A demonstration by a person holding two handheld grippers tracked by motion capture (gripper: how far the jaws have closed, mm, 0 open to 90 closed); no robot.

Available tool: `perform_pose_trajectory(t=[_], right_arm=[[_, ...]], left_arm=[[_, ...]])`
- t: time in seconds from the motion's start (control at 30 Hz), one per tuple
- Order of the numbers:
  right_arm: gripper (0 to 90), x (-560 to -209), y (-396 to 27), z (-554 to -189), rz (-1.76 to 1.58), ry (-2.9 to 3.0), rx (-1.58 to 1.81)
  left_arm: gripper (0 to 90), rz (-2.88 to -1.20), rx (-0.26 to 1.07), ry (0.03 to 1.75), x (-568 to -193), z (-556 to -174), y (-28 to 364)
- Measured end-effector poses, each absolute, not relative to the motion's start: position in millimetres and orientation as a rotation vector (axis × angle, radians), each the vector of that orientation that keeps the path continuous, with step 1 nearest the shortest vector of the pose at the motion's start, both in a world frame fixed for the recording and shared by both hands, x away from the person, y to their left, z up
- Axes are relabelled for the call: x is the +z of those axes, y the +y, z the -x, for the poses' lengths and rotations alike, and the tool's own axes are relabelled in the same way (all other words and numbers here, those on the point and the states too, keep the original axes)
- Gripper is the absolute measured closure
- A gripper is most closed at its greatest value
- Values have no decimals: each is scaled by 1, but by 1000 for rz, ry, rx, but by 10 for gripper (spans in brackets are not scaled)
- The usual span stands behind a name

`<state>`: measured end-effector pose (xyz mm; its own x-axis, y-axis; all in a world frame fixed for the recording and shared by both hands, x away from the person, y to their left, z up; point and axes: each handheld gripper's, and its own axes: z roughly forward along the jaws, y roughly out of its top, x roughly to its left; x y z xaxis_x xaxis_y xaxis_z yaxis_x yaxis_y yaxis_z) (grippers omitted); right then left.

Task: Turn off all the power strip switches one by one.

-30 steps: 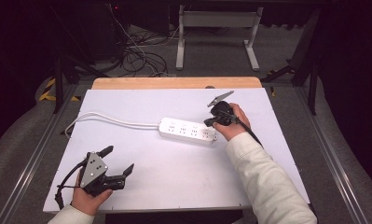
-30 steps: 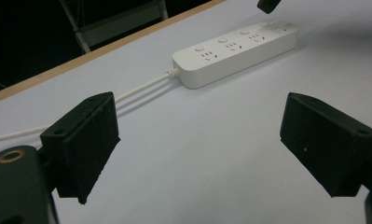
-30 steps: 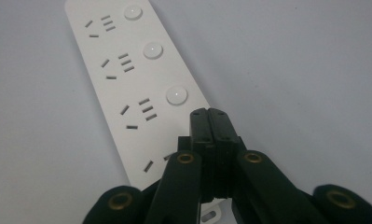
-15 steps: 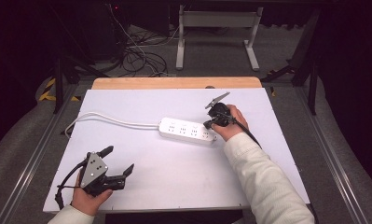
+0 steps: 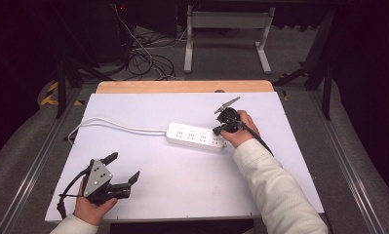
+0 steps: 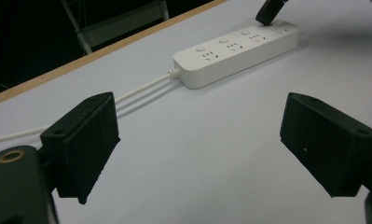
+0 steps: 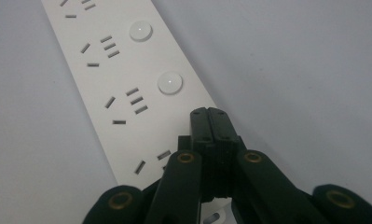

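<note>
In the right gripper view, the closed black jaws of the right gripper [image 7: 215, 122] cover the near end of the long white plastic power strip [image 7: 113, 79], so whether they touch a button there cannot be told. The strip's far end runs off the top edge. In the high view, its socket markings are too small to read.

power strip [image 5: 195, 137] on table [image 5: 182, 204], mid-right

We can read no text, brand name, number or label anywhere in these views. The long white plastic power strip [image 5: 196, 137] shows us only bare socket slots and plain round buttons, and the white bench [image 5: 182, 190] beneath it carries no print either.
</note>
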<state>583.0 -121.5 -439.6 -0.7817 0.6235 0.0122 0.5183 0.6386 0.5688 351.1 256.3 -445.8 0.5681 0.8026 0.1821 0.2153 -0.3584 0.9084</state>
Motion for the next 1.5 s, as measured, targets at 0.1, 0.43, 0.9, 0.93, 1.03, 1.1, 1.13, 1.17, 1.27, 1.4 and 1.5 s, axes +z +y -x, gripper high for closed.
perform_pose_trajectory(t=[0.1,0.43,0.9,0.93,1.03,1.1,1.13,1.17,1.27,1.4,1.5], right_arm=[[900,-440,-120,-582,-931,2666,828],[900,-439,-117,-580,-934,2651,801],[900,-431,-107,-574,-872,2586,927],[900,-429,-106,-574,-865,2570,952],[900,-427,-104,-574,-859,2554,985],[900,-428,-103,-574,-851,2553,995],[900,-429,-102,-574,-851,2558,998],[900,-430,-101,-574,-853,2558,998],[900,-432,-99,-576,-859,2558,1012],[900,-436,-96,-578,-866,2571,1002],[900,-440,-94,-579,-862,2580,994]], left_arm=[[121,-1869,792,828,-446,-351,256],[121,-1870,790,827,-445,-351,257],[121,-1866,777,836,-446,-352,257],[121,-1866,777,836,-446,-352,257],[121,-1864,775,838,-446,-352,257],[121,-1863,777,837,-446,-352,257],[121,-1864,776,837,-446,-352,257],[121,-1865,774,838,-446,-352,257],[121,-1862,775,837,-446,-351,257],[121,-1864,772,838,-446,-352,257],[121,-1864,771,837,-446,-352,256]])
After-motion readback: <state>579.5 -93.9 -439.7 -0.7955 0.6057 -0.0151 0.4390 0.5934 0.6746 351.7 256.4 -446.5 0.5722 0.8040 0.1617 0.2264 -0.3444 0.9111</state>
